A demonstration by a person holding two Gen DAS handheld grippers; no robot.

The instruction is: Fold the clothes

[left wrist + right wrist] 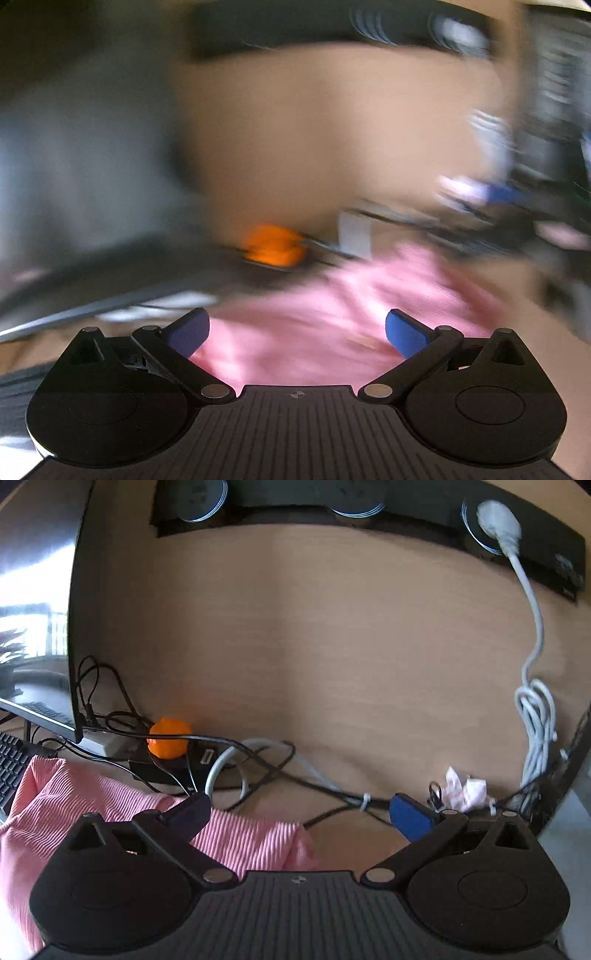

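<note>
A pink ribbed garment (74,812) lies crumpled on the wooden desk, at the left and lower middle of the right wrist view. It also shows, heavily blurred, in the left wrist view (332,314), straight ahead of the fingers. My left gripper (297,330) is open and empty, above the near part of the garment. My right gripper (301,812) is open and empty, its left finger over the garment's right edge, its right finger over bare desk.
An orange ball (168,742) sits on a black hub among tangled cables (258,764) at the back. A monitor (33,609) and keyboard (11,764) stand at left. A white cord (535,709) hangs at right beside crumpled tissue (463,788). A wooden wall (314,635) closes the back.
</note>
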